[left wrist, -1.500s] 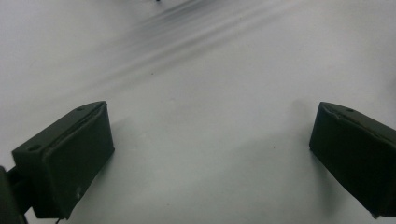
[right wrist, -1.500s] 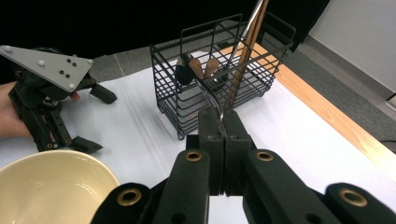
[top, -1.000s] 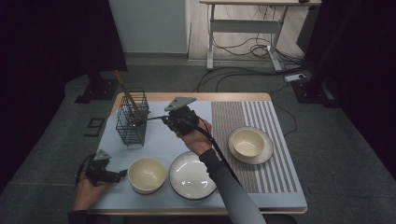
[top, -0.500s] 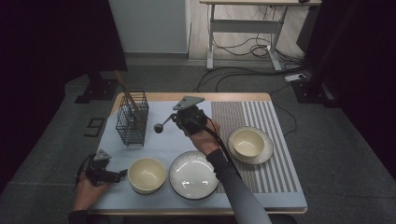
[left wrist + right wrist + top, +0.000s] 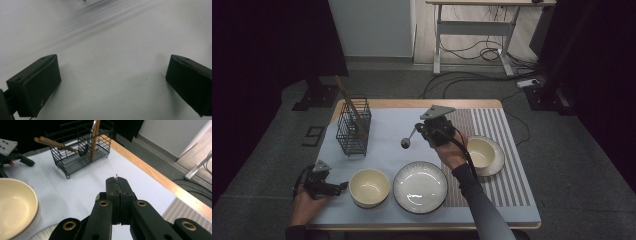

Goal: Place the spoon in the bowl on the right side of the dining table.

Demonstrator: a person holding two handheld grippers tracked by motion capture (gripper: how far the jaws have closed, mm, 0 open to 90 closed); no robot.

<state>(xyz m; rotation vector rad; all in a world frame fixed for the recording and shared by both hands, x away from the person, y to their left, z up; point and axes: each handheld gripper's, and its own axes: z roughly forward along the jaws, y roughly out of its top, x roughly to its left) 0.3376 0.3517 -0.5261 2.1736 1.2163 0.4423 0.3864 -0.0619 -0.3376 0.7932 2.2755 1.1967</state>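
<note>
My right gripper (image 5: pixel 420 129) hovers over the middle of the white mat, shut on the thin handle of a dark metal ladle (image 5: pixel 406 143). The ladle's round head hangs down to the left, above the mat between the wire basket (image 5: pixel 353 131) and the white plate (image 5: pixel 420 186). In the right gripper view the jaws (image 5: pixel 117 185) are pressed together with a sliver of metal (image 5: pixel 116 177) poking out. My left gripper (image 5: pixel 342 185) rests on the mat at the front left, open, beside the cream bowl (image 5: pixel 369 186). Its pads (image 5: pixel 37 82) stand wide apart over bare mat.
The wire basket (image 5: pixel 82 150) holds wooden utensils (image 5: pixel 56 143) and stands at the back left. A second cream bowl (image 5: pixel 479 151) sits on a saucer on the striped mat (image 5: pixel 507 175) at the right. The wooden table edge (image 5: pixel 155 176) runs behind the mat.
My right gripper has carried the ladle to the right, away from the wire basket and toward the middle of the table. The left hand has stayed put.
</note>
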